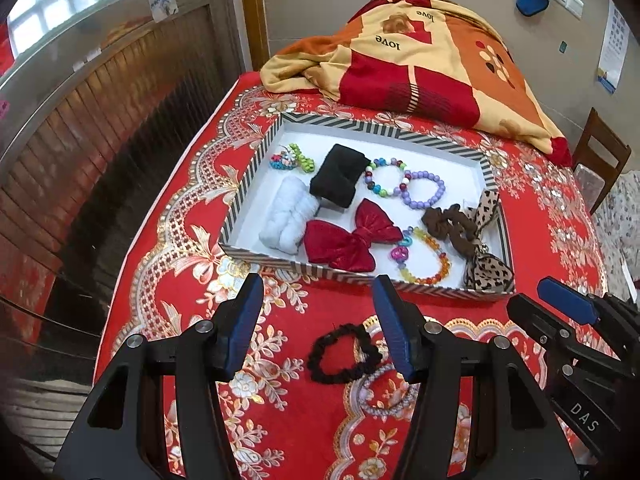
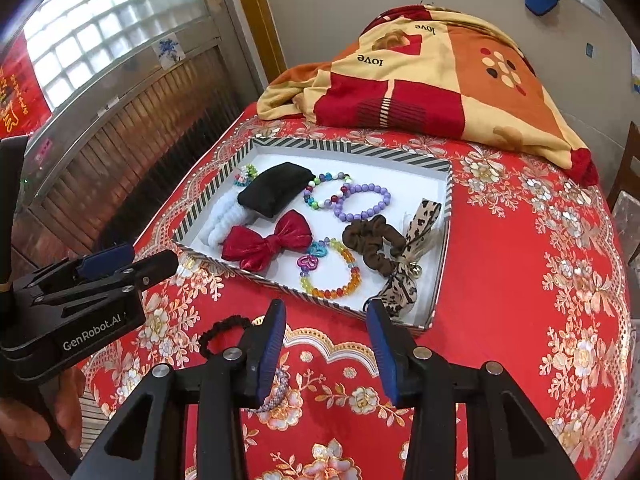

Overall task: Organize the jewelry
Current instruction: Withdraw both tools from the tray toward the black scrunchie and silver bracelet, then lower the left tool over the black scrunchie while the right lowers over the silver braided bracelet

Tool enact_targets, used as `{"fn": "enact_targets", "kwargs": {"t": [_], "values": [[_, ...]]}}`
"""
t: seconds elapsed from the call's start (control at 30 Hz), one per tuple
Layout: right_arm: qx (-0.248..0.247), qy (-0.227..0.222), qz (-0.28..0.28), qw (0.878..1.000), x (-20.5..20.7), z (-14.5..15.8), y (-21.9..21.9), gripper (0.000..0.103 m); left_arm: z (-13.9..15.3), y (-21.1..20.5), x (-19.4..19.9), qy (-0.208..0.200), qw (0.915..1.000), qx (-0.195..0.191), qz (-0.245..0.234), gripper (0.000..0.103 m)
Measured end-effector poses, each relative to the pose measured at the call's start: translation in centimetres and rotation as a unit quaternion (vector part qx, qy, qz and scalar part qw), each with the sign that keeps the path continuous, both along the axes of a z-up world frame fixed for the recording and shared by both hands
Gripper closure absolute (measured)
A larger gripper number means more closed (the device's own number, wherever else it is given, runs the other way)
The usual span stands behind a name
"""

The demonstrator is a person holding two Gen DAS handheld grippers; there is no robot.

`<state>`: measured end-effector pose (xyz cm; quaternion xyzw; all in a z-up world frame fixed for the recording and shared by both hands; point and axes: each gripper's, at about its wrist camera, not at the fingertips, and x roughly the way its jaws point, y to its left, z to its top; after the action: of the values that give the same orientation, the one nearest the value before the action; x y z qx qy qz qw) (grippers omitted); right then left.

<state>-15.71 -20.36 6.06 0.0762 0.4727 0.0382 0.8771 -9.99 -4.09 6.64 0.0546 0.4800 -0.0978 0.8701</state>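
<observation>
Both grippers, left (image 1: 316,324) & right (image 2: 326,354), jaws apart, holding nothing. Nearest, on the red cloth (image 1: 280,432): black scrunchie (image 1: 342,354) + pale beaded band (image 1: 384,394), still outside the tray (image 1: 384,130). Farther in, tray already has bows, bracelets, scrunchies. Looks mostly done; two left.

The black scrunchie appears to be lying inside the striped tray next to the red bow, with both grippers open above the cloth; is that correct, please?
Not quite: the black scrunchie lies outside the striped tray, on the red tablecloth in front of it, as the left wrist view shows. The red bow is in the tray, and both the left gripper and the right gripper are open.
</observation>
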Motion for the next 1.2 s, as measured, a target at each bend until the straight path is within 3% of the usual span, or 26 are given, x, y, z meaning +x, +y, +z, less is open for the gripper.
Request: {"fn": "enact_targets", "kwargs": {"t": [0.37,0.57,1.2], "values": [[0.009,0.032,0.036,0.999,-1.6,-2.7,0.7,0.062,-1.2,1.6,-0.1,0.038,0.9990,-0.022,0.008,0.046],[0.011,0.067,0.070,0.995,-2.0,-5.9,2.6,0.062,-3.2,2.5,-0.3,0.057,0.9982,-0.008,0.015,0.046],[-0.033,0.110,0.115,0.987,-0.8,-10.5,6.0,0.062,-6.0,4.0,-0.2,0.091,0.9956,0.001,0.021,0.046]]}}
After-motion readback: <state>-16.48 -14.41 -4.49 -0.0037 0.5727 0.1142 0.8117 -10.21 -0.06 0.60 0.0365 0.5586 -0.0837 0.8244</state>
